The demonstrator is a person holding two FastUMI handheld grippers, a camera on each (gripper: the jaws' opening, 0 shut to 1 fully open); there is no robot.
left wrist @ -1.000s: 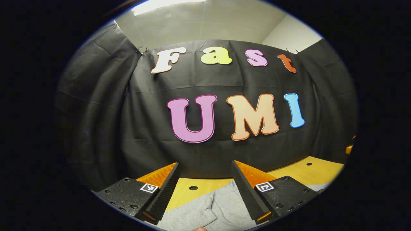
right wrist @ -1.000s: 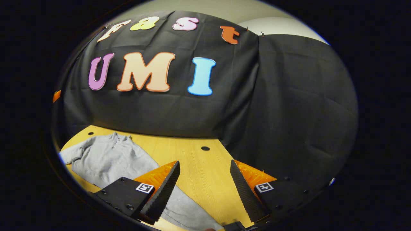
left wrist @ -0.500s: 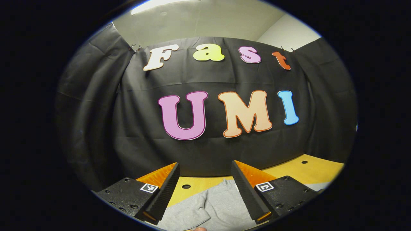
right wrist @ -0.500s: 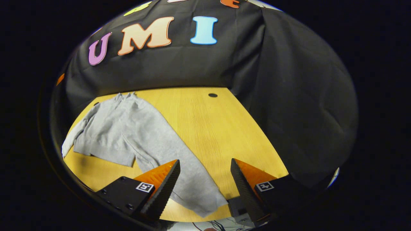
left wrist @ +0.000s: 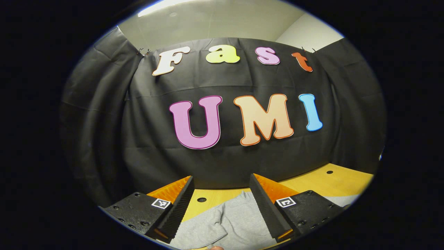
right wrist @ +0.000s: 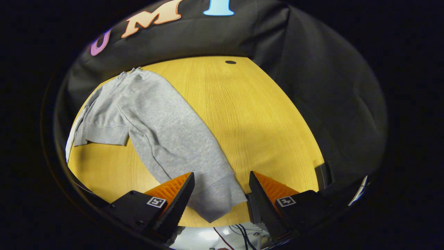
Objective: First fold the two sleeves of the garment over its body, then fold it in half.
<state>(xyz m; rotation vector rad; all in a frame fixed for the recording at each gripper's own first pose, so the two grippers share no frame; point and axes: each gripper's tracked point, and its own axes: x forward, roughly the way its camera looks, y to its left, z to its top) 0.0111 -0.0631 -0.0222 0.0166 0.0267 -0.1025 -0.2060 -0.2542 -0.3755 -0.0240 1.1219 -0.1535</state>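
A grey garment (right wrist: 152,114) lies spread on the wooden counter (right wrist: 249,118), one long sleeve (right wrist: 194,163) stretched toward the near edge, its cuff between the right gripper (right wrist: 220,189) fingers, which stand wide apart and hold nothing. Beyond the counter's near edge, some wires (right wrist: 239,232) show, hard to make out. In the left gripper view, the left gripper (left wrist: 221,194) fingers are also spread wide, empty, above a rumpled part of the garment (left wrist: 229,222), cut off at the bottom. A round hole (left wrist: 201,200) marks the counter (left wrist: 333,182) near the black cloth wall (left wrist: 104,139).
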